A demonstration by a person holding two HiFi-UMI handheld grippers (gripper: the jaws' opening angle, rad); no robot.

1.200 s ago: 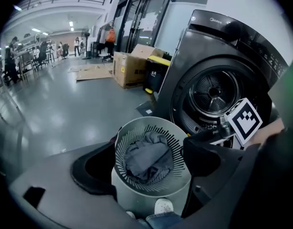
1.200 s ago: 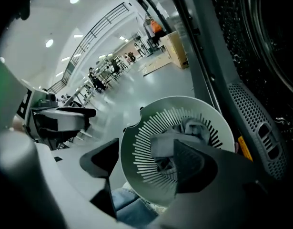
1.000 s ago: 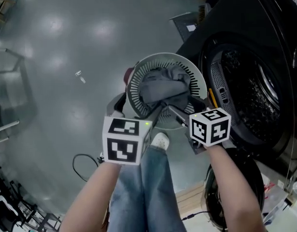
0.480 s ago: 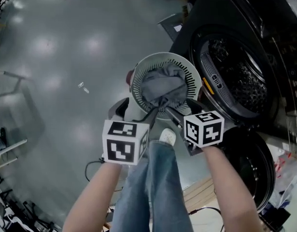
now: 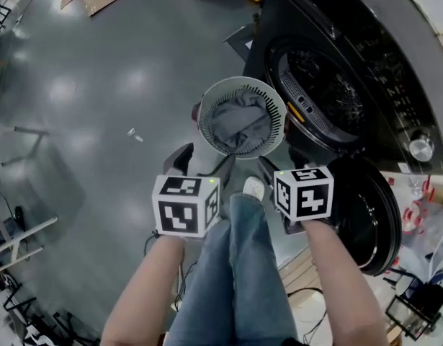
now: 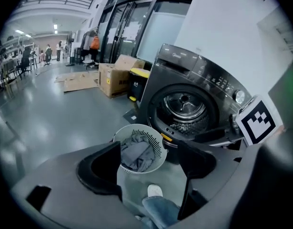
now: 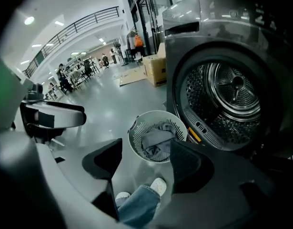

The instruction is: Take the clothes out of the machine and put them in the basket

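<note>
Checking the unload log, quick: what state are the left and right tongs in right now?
Left tongs: open, nothing between them, just been closing.
Right tongs: open, nothing between them, just been closing.

Grey clothes sit bunched up in the round white basket on the floor. It's just beside the dark washer, whose door hangs open.

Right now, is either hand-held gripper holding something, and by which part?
Nothing is held. The left hand-held gripper and the right hand-held gripper have just been closing, yet their jaws stand apart, empty; the grey clothes lie in the basket.
</note>
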